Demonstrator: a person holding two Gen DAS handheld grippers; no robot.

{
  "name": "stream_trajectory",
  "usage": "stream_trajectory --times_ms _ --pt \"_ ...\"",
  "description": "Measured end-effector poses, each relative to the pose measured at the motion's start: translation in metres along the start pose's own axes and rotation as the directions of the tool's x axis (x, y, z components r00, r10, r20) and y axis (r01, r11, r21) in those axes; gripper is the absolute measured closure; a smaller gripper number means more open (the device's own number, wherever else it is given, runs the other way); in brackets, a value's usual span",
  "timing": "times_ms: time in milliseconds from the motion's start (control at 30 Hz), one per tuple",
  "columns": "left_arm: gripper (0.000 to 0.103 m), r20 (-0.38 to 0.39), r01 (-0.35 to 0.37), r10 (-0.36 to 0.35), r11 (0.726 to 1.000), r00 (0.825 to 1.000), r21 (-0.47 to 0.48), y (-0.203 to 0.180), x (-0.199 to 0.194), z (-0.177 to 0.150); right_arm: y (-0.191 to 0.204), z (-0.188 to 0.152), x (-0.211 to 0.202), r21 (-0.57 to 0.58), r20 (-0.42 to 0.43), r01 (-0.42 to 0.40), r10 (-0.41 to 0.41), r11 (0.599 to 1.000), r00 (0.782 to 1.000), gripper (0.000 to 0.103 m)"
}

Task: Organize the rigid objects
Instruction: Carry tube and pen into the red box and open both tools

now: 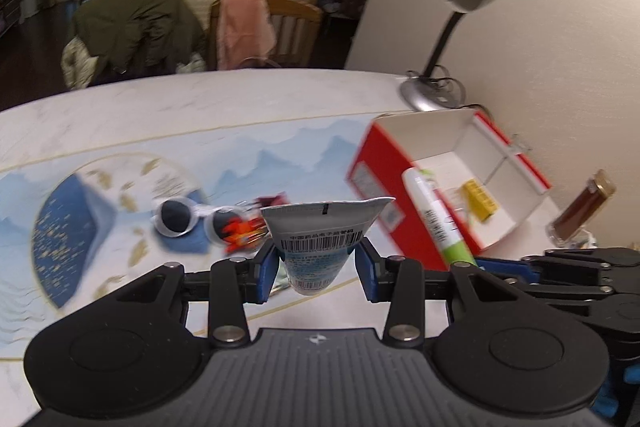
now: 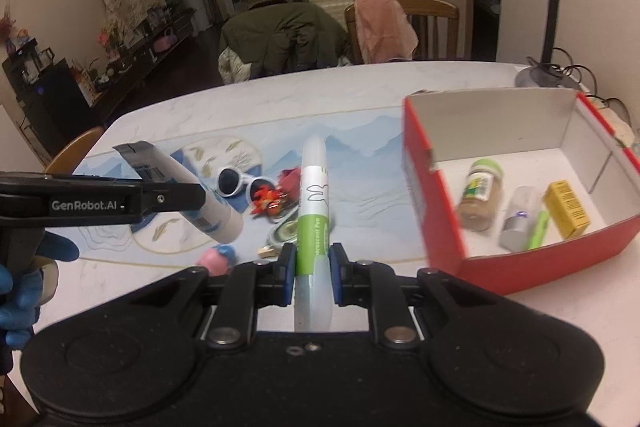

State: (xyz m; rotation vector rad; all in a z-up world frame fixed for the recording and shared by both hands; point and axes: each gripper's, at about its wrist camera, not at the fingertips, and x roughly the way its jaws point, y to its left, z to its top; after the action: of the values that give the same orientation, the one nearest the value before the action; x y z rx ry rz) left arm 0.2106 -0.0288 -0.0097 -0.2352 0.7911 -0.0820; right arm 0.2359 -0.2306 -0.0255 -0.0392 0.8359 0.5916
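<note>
Behind a cluttered bench, chairs stand draped, while the left tool clamps a white tube and the right tool clamps a green pen, both best lowered gently into the red box near the bench's right edge.

I see a white marble-look table w/ a blue mountain-print mat. On the mat: white sunglasses, red-orange toy, red box at right. Desk lamp at far right corner, amber bottle beside the box.
</note>
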Motion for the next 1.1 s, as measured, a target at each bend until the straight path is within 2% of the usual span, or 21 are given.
stream_trajectory --times_ms 300,633,833,1100 --pt "0.063 0.014 0.054 -0.055 0.996 0.998 0.065 -0.075 0.018 0.025 -0.055 0.012 -0.020 0.023 0.039 0.033 -0.034 0.999 0.999 0.087" --pt "0.063 -0.028 0.076 -0.074 0.992 0.997 0.100 -0.140 0.059 0.048 -0.124 0.023 -0.025 0.058 0.042 0.065 -0.067 0.996 0.997 0.087" --pt "0.063 -0.064 0.072 -0.064 0.990 0.996 0.122 -0.170 0.088 0.058 -0.165 0.029 -0.024 0.068 0.048 0.097 -0.100 0.993 0.994 0.087" --pt "0.063 -0.136 0.040 -0.018 0.986 0.991 0.159 -0.197 0.133 0.065 -0.208 0.034 -0.007 0.087 0.018 0.134 -0.136 0.987 0.991 0.087"
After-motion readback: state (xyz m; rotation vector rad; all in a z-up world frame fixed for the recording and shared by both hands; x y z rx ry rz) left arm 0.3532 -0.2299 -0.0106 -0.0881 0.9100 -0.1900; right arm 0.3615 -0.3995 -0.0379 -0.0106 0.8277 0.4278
